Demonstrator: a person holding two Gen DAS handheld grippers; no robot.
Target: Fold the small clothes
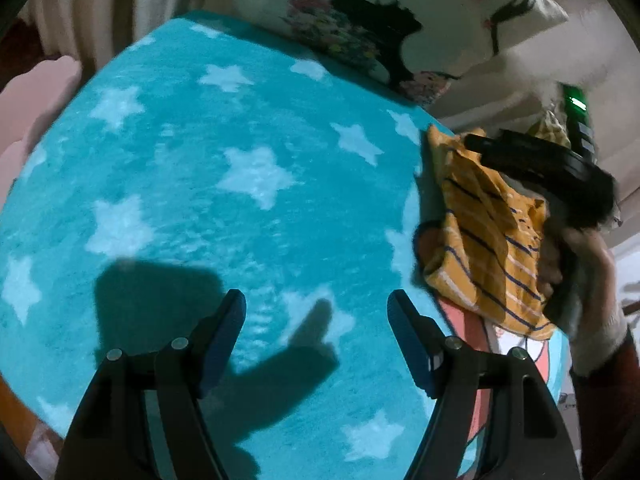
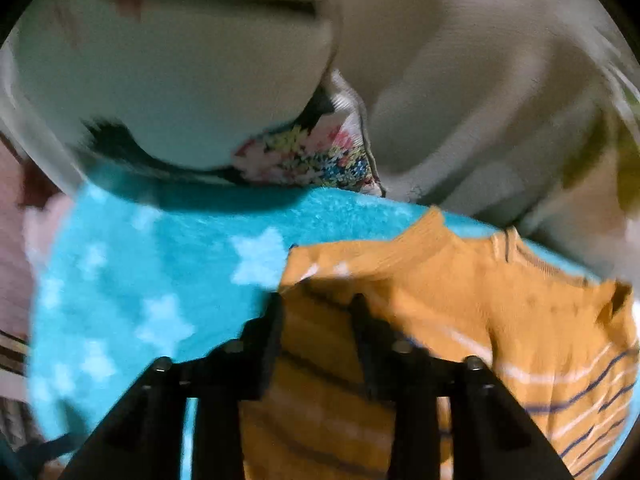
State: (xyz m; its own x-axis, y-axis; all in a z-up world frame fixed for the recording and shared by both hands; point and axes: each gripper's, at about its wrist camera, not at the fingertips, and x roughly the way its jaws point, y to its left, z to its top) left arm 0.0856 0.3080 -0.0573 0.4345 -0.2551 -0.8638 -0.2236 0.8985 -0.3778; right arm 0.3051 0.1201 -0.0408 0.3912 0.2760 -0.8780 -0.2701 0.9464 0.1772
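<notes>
Between the right claw's (image 2: 316, 304) parted fingers, striped shirt (image 2: 440, 320) lies collar-away; left claw (image 1: 316, 304) spread.

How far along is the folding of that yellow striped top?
Barely begun. Nothing looks folded: the yellow striped top is bunched at the edge of the teal star blanket. In hand: the right gripper has cloth between its fingers. The left gripper is open over bare blanket. Spreading and every fold remain.

A small mustard-yellow top (image 2: 460, 312) with thin navy and white stripes lies crumpled and bunched at the right edge of the turquoise star-patterned blanket (image 1: 200, 200), its ribbed neckline toward the pillow (image 2: 168, 80).
</notes>
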